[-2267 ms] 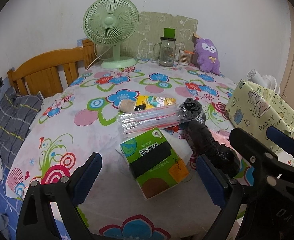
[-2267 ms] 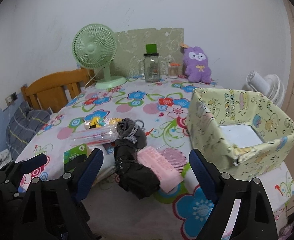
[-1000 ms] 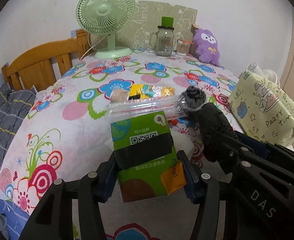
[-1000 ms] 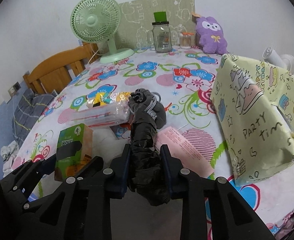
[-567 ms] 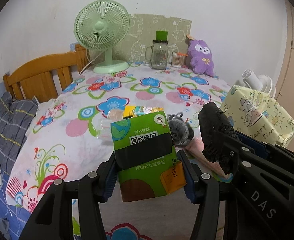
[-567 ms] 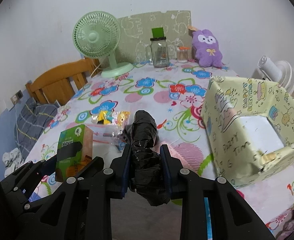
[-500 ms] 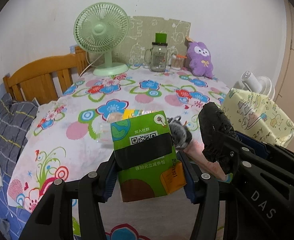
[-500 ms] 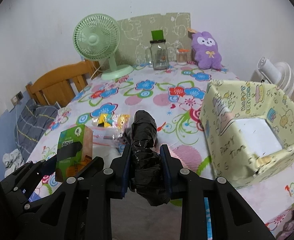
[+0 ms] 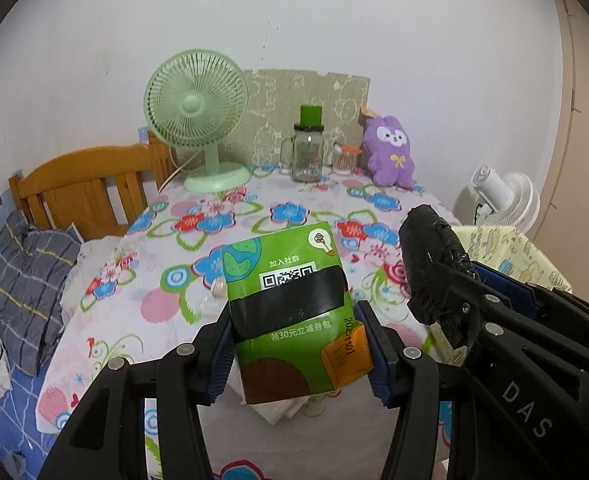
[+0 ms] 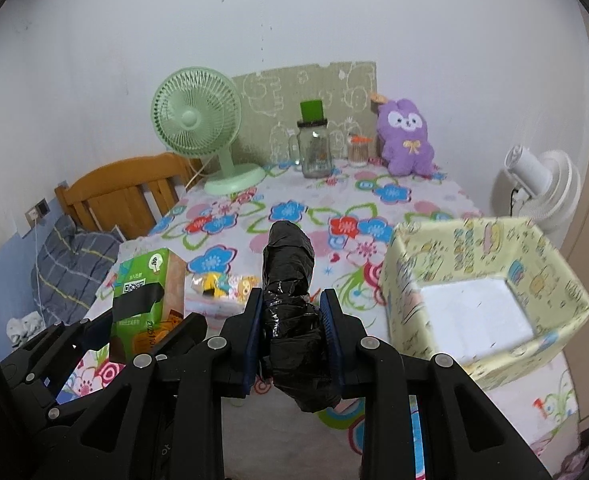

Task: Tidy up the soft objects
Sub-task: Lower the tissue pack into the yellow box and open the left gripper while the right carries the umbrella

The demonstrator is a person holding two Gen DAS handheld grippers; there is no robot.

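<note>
My left gripper (image 9: pixel 296 326) is shut on a green tissue pack (image 9: pixel 290 300) with a black band, held well above the flowered table (image 9: pixel 182 248). In the right wrist view the same tissue pack (image 10: pixel 144 292) shows at the left. My right gripper (image 10: pixel 292 320) is shut on a black wrapped roll (image 10: pixel 290 288), also lifted off the table; that black roll (image 9: pixel 430 256) appears at the right of the left wrist view. An open yellow patterned box (image 10: pixel 550 264) with a white floor stands at the table's right edge, to the right of the right gripper.
At the back stand a green fan (image 10: pixel 198 120), a glass jar with a green lid (image 10: pixel 314 148), a small jar (image 10: pixel 359 151) and a purple plush rabbit (image 10: pixel 406 140). A snack packet (image 10: pixel 218 282) lies on the table. A wooden headboard (image 9: pixel 82 188) and bed are at left, a white fan (image 10: pixel 538 184) at right.
Both grippers rose from the table, carrying the tissue pack and the black roll upward; the table and the box now lie lower and farther in view. Both grips are unchanged.
</note>
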